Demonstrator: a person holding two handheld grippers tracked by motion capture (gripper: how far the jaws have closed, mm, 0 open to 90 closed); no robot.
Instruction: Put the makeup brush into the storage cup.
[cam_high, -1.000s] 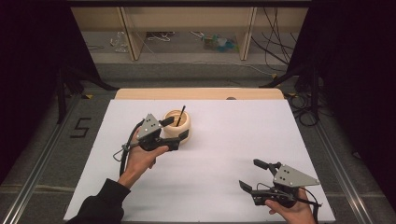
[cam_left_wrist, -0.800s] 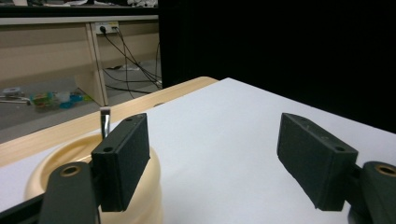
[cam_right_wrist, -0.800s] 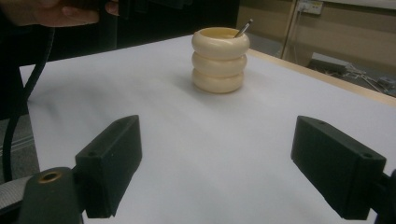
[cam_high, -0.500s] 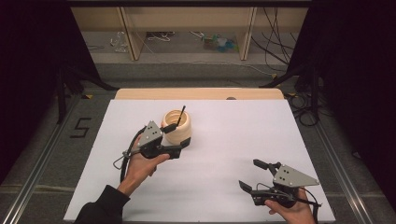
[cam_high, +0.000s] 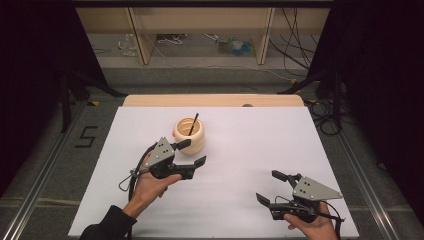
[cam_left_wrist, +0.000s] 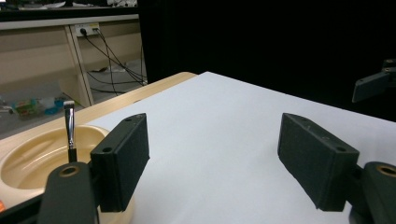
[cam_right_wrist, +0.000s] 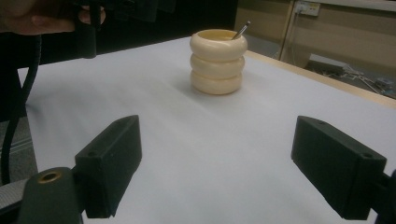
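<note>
Fingers (cam_high: 200, 161) of left gripper (cam_high: 192, 152) spread wide, nothing between them, one tip just beside cream ribbed pot (cam_high: 189, 135). Thin brush (cam_high: 193, 123) leaning inside pot, tip above rim. Pot upright on white desk (cam_high: 240, 150), toward far middle. Fingers (cam_high: 264, 199) of right gripper (cam_high: 271, 186) likewise wide and empty, low over near right of desk, well apart from pot.
</note>
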